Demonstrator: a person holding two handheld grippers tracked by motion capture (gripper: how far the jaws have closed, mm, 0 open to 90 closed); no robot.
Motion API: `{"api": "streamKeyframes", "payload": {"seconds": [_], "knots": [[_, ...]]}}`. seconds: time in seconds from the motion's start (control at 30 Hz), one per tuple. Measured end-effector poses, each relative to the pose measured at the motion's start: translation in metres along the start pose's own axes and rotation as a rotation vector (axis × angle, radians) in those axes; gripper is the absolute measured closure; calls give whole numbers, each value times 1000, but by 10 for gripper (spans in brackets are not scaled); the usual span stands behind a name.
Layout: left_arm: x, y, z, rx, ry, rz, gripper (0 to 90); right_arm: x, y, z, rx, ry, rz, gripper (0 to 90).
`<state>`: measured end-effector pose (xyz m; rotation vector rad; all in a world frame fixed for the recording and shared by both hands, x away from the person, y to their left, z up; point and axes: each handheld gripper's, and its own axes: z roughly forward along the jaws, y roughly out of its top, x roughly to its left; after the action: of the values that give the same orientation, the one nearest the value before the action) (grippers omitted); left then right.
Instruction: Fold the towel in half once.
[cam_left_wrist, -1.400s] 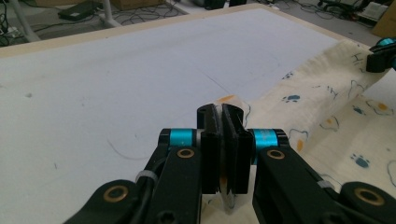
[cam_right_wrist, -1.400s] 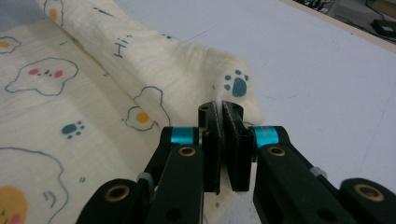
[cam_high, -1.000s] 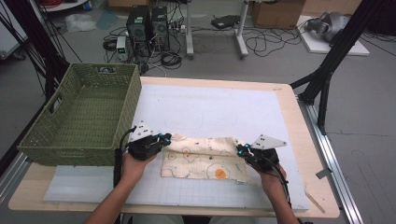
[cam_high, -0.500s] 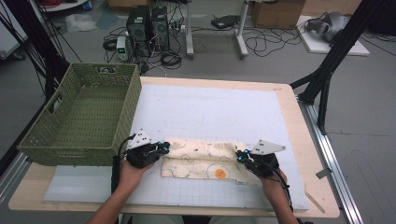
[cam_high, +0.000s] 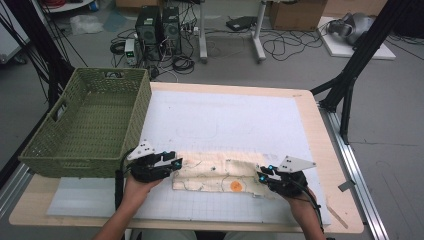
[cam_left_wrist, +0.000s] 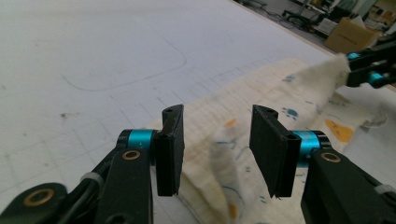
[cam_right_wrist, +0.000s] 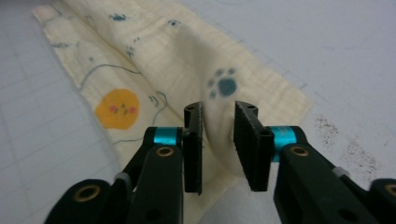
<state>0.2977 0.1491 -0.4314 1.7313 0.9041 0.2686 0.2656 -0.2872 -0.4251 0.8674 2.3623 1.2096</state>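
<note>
A cream cloth with small printed animals lies folded in a long strip on the white mat, near the table's front edge. My left gripper is at its left end. In the left gripper view its jaws stand apart, having just been opening, and a ridge of cloth rises between them, free of the pads. My right gripper is at the cloth's right end. Its jaws have also just been opening and stand a little apart, with a fold of cloth between them.
A green woven basket stands at the table's left, close to my left hand. The white gridded mat stretches beyond the cloth. Past the far edge, computers, cables and a black stand leg stand on the floor.
Both hands have come slightly toward the near edge and set the cloth's ends down. Both grippers' jaws have parted from the cloth.
</note>
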Motion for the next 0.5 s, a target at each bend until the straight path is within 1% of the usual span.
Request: {"api": "streamKeyframes", "payload": {"seconds": [0.07,0.13,0.17,0.23,0.3,0.33,0.43,0.47,0.5], "knots": [[5,0,-1,2,14,-13,530,0,1,-9,-21,-9,-10,689],[9,0,-1,-4,22,-27,529,-4,0,-19,-47,-30,11,681],[10,0,-1,-5,23,-28,528,-7,-2,-24,-58,-46,36,682],[12,1,-1,-5,30,-29,523,-12,-7,-27,-60,-68,69,677],[12,1,1,4,35,-34,523,-15,-9,-28,-55,-81,73,676],[12,1,3,20,39,-35,522,-15,-10,-27,-50,-82,82,673],[13,-1,11,65,54,-42,512,-15,-10,-22,-36,-84,82,662],[14,-1,14,89,61,-53,504,-14,-10,-19,-25,-83,84,659],[14,-2,16,104,63,-53,496,-14,-10,-16,-15,-83,87,643]]}}
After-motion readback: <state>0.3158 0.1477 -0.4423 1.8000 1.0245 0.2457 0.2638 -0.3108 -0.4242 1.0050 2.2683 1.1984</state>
